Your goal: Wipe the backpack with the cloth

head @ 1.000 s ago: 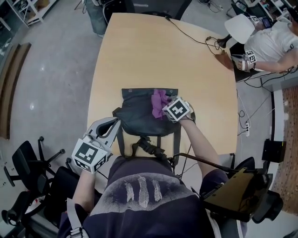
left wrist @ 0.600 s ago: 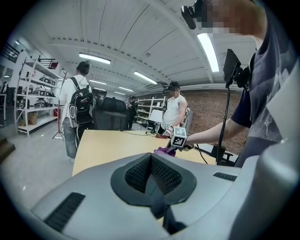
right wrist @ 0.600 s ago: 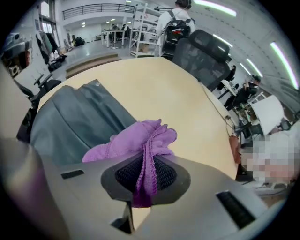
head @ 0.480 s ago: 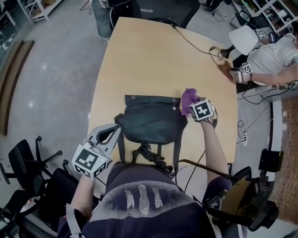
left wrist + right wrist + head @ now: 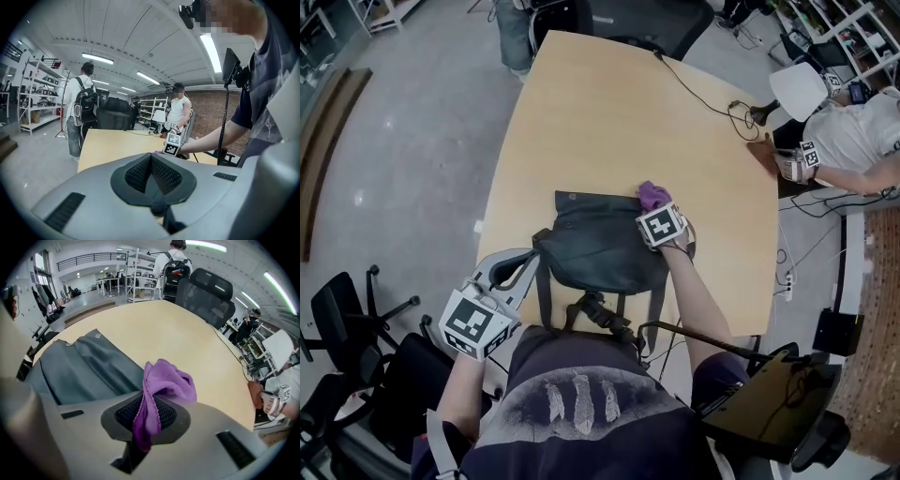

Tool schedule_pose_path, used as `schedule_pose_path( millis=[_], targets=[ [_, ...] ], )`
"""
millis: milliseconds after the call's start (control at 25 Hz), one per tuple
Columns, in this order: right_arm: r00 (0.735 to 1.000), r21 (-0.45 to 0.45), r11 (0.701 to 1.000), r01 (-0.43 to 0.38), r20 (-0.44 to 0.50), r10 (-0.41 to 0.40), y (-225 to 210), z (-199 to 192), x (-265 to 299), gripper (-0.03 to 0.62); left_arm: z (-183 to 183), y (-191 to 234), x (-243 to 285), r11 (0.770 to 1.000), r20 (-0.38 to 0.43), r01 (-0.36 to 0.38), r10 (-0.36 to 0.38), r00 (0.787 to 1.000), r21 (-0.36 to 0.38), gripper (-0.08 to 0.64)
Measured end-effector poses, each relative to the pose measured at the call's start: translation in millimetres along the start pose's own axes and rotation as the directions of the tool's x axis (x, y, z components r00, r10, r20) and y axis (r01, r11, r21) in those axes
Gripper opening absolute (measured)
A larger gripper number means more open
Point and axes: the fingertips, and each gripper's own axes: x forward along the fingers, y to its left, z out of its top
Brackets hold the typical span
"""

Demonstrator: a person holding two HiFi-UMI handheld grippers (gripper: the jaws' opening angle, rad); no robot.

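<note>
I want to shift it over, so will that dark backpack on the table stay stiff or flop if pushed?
Probably floppy: the backpack lies flat and creased on the table, so a push would likely bunch it rather than slide it. Its loose straps at the near side may drag or snag.

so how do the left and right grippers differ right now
The left gripper is shut with nothing between its jaws; the right gripper is shut on the purple cloth. The left gripper sits beside the backpack's left edge, near the table's side; the right gripper is at its far right corner. Both have their jaws together.
</note>
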Motion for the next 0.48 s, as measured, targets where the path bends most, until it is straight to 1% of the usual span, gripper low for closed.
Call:
schedule_pose_path(
  millis=[80,120,240,360,400,480],
  targets=[
    [0.996,0.042,0.996,-0.079,-0.028,0.08,19,0,8,0.029,-6,9,-8,1.0,-0.003,-0.023,0.023,1.0,-0.012,0.006],
    [0.995,0.04,0.995,-0.095,-0.028,0.096,24,5,11,0.029,-9,12,-12,0.999,-0.007,-0.034,0.034,0.999,-0.02,0.006],
    [0.993,0.021,0.993,-0.113,-0.018,0.113,34,19,14,0.029,-18,19,-20,0.998,-0.015,-0.049,0.049,0.999,-0.038,0.006],
    [0.995,-0.008,0.996,-0.091,-0.028,0.09,34,26,15,0.029,-18,23,-26,0.998,-0.009,-0.054,0.054,0.999,-0.041,0.006],
    [0.994,-0.006,0.995,-0.103,-0.024,0.103,37,29,15,0.029,-18,24,-27,0.998,-0.006,-0.056,0.056,0.998,-0.041,0.006],
    [0.987,0.013,0.987,-0.159,0.002,0.159,47,38,15,0.029,-17,26,-27,0.997,-0.004,-0.059,0.059,0.998,-0.042,0.006]
  ],
)
